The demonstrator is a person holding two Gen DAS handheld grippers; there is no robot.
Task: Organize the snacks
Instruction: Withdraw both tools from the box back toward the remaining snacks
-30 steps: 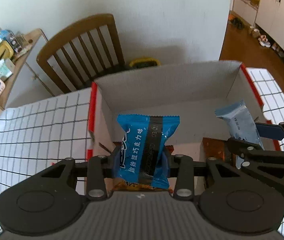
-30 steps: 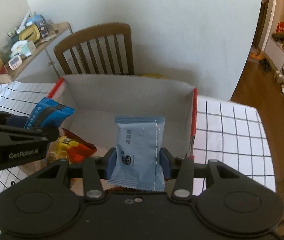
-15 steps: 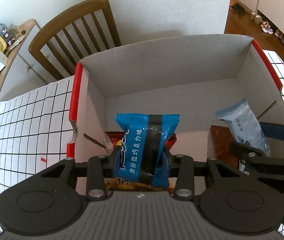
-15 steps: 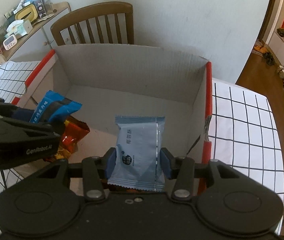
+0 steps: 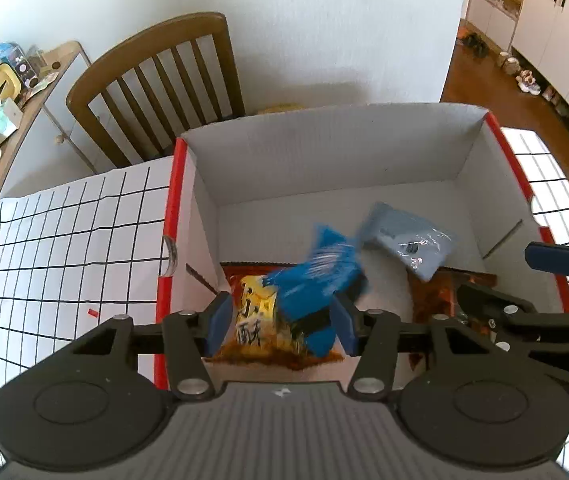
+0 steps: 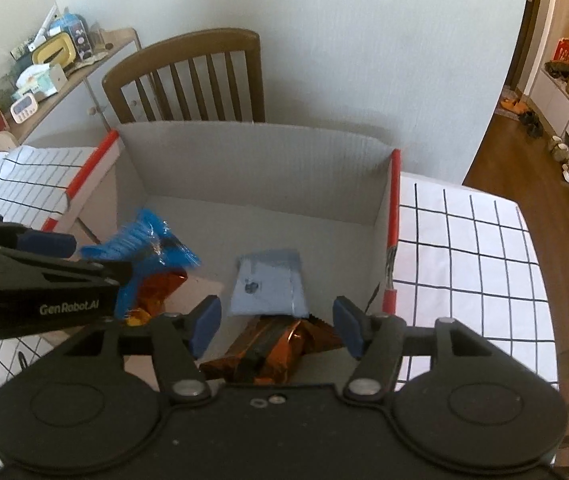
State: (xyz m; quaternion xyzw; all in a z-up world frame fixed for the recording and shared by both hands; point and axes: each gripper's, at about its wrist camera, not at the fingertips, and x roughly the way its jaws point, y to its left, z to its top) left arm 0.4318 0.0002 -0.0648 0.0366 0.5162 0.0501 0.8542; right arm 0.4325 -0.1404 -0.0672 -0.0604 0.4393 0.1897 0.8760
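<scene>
A white cardboard box (image 5: 324, 160) with red edges stands on the checked tablecloth. My left gripper (image 5: 282, 322) hangs over its near left part with its jaws opening. The dark blue snack packet (image 5: 320, 276) is blurred as it drops away between the pads. My right gripper (image 6: 275, 323) is over the near right part, its jaws also opening. The pale blue packet (image 6: 270, 284) has left its pads and tilts down onto the box floor. In each view the other gripper shows at the side: right gripper (image 5: 524, 280), left gripper (image 6: 76, 258).
Orange and yellow snack packets (image 5: 256, 316) (image 6: 272, 348) lie on the box floor under both grippers. A wooden chair (image 5: 156, 80) stands behind the box. A cluttered side cabinet (image 5: 0, 100) is at the far left. The checked tablecloth (image 6: 464, 260) spreads on both sides.
Both grippers have opened. The dark blue packet and the pale blue packet have slipped out of the pads and fall into the box.
</scene>
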